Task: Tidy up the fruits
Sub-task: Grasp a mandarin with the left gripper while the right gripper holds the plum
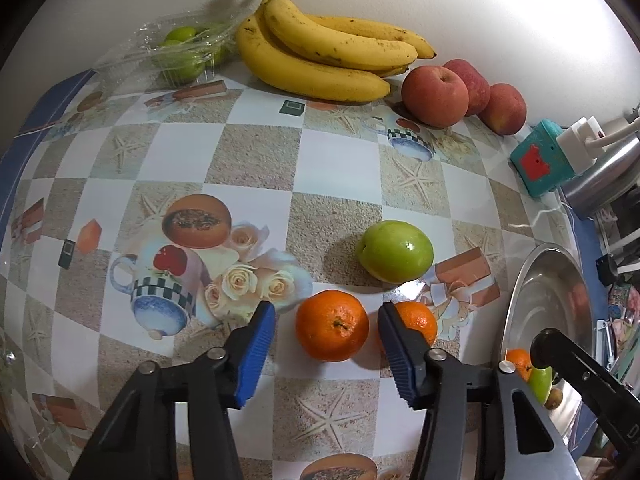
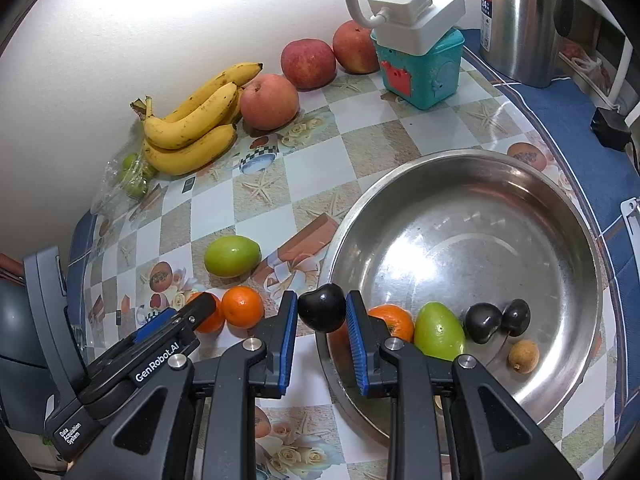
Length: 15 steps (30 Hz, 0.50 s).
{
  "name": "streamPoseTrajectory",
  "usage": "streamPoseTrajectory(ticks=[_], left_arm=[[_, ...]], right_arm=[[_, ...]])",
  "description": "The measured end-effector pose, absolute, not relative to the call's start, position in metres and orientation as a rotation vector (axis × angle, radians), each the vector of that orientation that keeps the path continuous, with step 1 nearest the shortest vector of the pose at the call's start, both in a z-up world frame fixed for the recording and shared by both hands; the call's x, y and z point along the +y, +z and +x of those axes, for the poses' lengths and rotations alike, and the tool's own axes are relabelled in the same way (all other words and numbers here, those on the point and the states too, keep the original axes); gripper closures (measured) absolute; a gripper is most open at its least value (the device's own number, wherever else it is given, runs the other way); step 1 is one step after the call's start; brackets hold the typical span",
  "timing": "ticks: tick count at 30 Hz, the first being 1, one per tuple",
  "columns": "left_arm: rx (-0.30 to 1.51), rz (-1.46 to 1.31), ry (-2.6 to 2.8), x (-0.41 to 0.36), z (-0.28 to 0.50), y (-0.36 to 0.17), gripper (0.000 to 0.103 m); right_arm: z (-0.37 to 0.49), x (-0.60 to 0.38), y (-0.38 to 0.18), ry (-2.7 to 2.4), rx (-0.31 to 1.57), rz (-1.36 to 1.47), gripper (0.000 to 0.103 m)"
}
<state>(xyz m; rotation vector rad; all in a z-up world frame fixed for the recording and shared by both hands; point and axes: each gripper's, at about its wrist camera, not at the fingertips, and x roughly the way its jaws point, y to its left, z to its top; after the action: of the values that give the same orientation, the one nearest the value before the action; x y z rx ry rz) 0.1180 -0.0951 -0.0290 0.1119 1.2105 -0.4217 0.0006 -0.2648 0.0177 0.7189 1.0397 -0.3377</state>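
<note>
Orange mandarins [image 1: 332,326], green fruit [image 1: 395,251], checkered tablecloth [image 1: 256,156], yellow bananas [image 1: 320,56].

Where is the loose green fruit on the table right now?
In the left wrist view the green fruit lies on the tablecloth, just beyond the two oranges, left of the steel bowl.

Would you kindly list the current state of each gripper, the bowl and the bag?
left gripper: open, jaws straddling an orange
right gripper: shut on a dark cherry
steel bowl: partly filled with fruit
plastic bag: holding green fruits
</note>
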Motion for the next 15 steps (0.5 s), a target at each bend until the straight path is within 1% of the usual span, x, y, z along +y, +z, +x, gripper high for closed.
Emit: streamPoseTrajectory(ticks=[2,4,7,15], left_arm=[[1.213,0.112,-0.423,-0.0967,0.1185,-0.0306,0.047],[1.213,0.115,-0.424,-0.0984,0.1187,-0.0315,0.055],[1.215,0.119,-0.422,-0.0998,0.1184,-0.0328,0.060],[1.221,0.093,-0.401,-0.0948,0.1198,-0.0318,0.062]], right_arm=[[0.0004,-0.2652,0.0179,-0.339,1.040,0.721,0.077],[0.0005,-0.2657,0.0179,-0.338,1.039,0.721,0.077],[0.0005,-0.2659,0.0180,-0.338,1.039,0.721,0.077],[-0.0002,-0.2668,0.0186,-0.336,1.037,0.729,0.077]])
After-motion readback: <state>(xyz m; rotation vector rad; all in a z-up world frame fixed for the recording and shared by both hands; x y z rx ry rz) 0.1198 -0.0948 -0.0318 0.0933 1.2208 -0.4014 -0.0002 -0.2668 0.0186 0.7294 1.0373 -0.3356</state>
